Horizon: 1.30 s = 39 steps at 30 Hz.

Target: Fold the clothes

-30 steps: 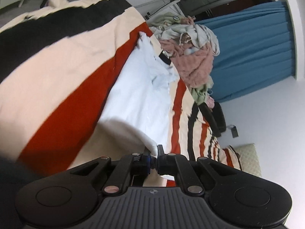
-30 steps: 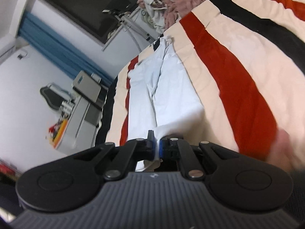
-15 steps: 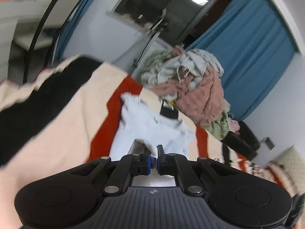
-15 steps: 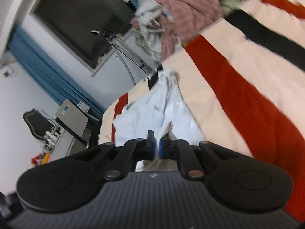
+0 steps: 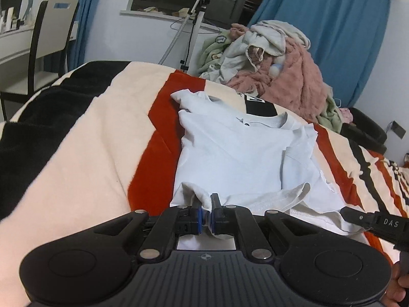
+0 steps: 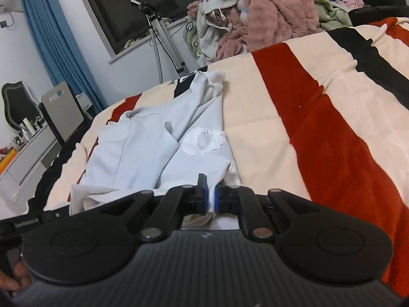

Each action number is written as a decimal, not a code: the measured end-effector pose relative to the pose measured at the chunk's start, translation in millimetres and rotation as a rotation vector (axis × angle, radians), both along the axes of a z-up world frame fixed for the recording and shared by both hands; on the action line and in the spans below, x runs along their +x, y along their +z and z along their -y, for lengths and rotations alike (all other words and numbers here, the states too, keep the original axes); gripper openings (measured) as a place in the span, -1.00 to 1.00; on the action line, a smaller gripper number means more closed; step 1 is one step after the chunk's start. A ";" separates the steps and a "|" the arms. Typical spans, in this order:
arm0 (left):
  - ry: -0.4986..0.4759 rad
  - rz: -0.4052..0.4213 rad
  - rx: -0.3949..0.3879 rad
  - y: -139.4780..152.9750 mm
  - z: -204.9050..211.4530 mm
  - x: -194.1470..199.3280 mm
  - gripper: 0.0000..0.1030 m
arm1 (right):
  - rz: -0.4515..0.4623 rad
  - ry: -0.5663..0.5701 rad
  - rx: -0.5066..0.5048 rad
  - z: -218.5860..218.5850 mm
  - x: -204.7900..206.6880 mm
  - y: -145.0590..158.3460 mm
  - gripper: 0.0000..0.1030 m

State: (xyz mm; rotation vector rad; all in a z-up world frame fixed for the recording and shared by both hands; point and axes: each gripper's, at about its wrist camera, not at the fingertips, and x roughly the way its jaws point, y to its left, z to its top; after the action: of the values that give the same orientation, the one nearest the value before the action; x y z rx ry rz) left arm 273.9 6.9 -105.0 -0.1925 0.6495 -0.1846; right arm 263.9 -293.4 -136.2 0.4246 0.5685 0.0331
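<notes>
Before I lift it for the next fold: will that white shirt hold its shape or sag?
Probably sag: the shirt lies thin and creased on the blanket. Its hem bunches in the left claw and right claw, so it likely droops between them. Looks light.

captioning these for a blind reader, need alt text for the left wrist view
The left gripper has its jaws shut on the near hem of a white T-shirt lying flat on a striped blanket. The right gripper pokes in at the right, and a clothes pile sits behind the shirt.
</notes>
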 end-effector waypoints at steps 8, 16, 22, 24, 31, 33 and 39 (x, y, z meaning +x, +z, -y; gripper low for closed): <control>-0.010 0.082 0.024 47.2 0.2 -35.9 0.20 | 0.063 0.007 -0.100 -15.5 -31.4 31.7 0.73; -0.032 0.223 0.095 98.3 9.0 -108.0 0.64 | 0.168 0.022 -0.169 -31.0 -95.1 70.6 0.71; -0.049 0.231 0.073 106.3 8.5 -154.0 0.65 | 0.223 0.025 -0.205 -39.2 -144.2 85.7 0.71; -0.051 0.224 0.060 104.8 7.6 -165.1 0.65 | 0.239 0.018 -0.218 -41.4 -159.2 88.8 0.71; -0.028 0.104 -0.110 84.1 -2.4 -177.6 0.66 | 0.251 -0.002 -0.201 -38.2 -188.4 88.3 0.71; -0.021 0.069 -0.158 78.2 -5.3 -181.1 0.67 | 0.235 -0.012 -0.198 -37.3 -190.1 85.1 0.71; 0.011 -0.097 -0.358 48.0 -22.4 -175.4 0.72 | 0.153 -0.038 -0.099 -28.2 -179.9 74.1 0.71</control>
State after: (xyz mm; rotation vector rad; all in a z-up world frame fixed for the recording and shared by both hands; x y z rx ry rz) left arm 98.5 29.4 -57.0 -0.5522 0.7083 -0.2824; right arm 84.0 -265.2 -62.1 0.3332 0.4099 0.0009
